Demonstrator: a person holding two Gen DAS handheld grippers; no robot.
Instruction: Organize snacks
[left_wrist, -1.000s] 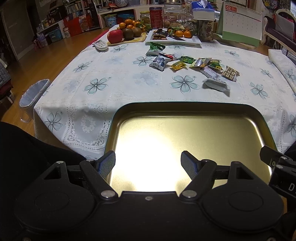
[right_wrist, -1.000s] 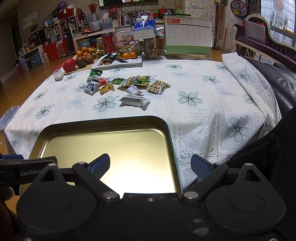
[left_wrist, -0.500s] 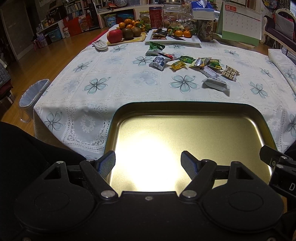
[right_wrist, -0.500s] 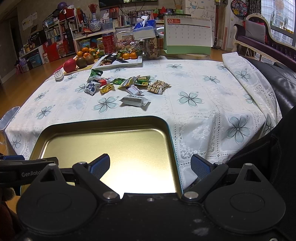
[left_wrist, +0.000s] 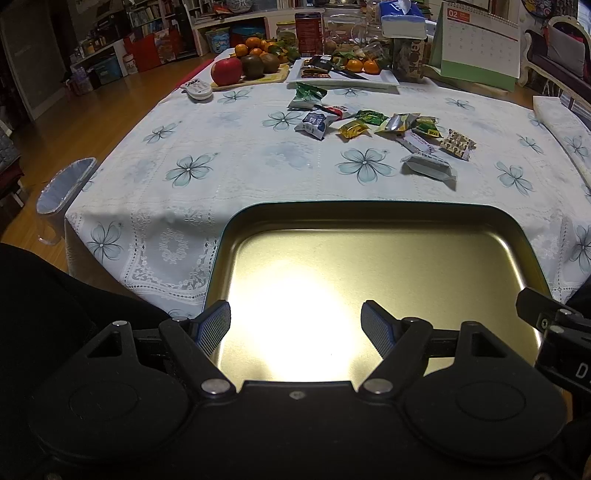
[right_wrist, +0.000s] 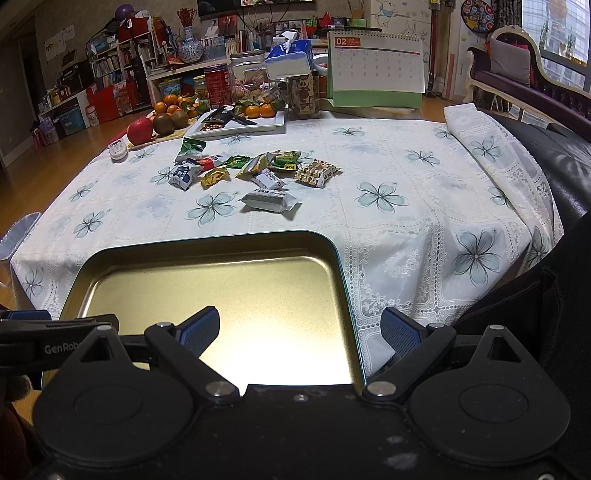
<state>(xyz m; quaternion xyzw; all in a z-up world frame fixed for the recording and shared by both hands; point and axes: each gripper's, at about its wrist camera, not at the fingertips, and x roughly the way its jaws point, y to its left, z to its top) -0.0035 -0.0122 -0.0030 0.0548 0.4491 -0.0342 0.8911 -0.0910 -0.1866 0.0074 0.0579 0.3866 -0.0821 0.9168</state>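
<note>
An empty gold metal tray (left_wrist: 369, 212) (right_wrist: 207, 242) lies at the near edge of the table. Several wrapped snacks lie in a loose group on the floral tablecloth beyond it, among them a grey packet (left_wrist: 428, 166) (right_wrist: 269, 198), a blue-and-white packet (left_wrist: 312, 123) (right_wrist: 183, 175) and a brown patterned packet (left_wrist: 458, 143) (right_wrist: 317, 172). My left gripper (left_wrist: 297, 325) is open and empty over the near part of the tray. My right gripper (right_wrist: 301, 332) is open and empty over the tray's near right corner. Part of the right gripper (left_wrist: 554, 332) shows at the right in the left wrist view.
At the table's far end stand a board with an apple (left_wrist: 226, 71) and other fruit, a white plate (left_wrist: 384, 78) with tangerines, jars, a tissue box (right_wrist: 288, 61) and a desk calendar (right_wrist: 376, 70). A sofa (right_wrist: 561, 155) is to the right.
</note>
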